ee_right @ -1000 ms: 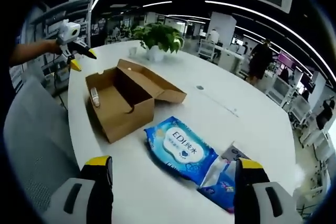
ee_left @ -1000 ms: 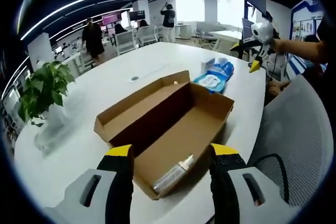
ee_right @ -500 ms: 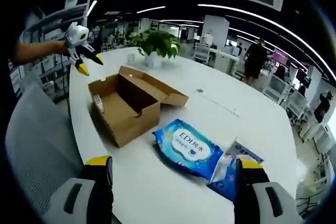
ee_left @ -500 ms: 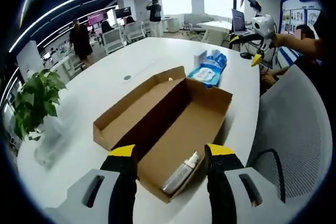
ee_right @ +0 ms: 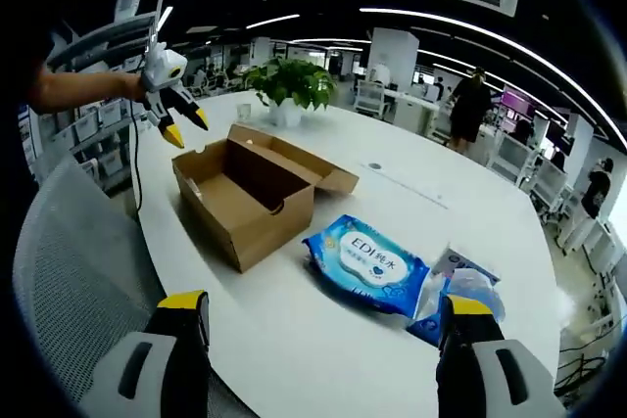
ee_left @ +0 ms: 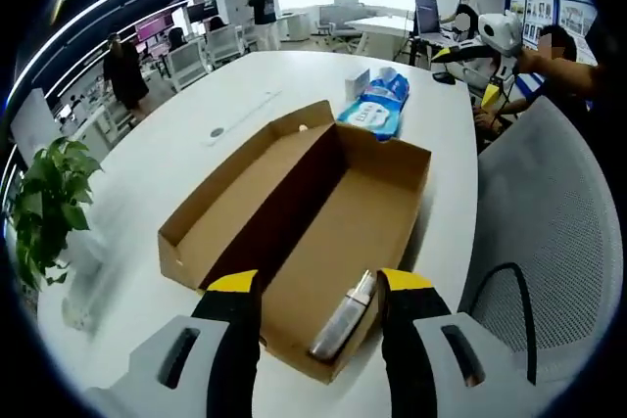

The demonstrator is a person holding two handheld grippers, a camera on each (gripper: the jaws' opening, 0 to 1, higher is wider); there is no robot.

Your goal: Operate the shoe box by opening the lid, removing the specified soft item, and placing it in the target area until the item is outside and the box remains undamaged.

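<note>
The blue wipes pack (ee_right: 370,265) on the table is showing the one print that can be read: in the right gripper view its white label is carrying "EDI" in blue letters, with two Chinese characters beside it that are reading as 纯水. Smaller print under that line is staying too fine to make out. In the left gripper view the same pack (ee_left: 376,113) is lying beyond the box, and its label is too small there to read. Posters (ee_left: 541,19) on the far wall are showing coloured blocks whose lettering is blurring past reading.
</note>
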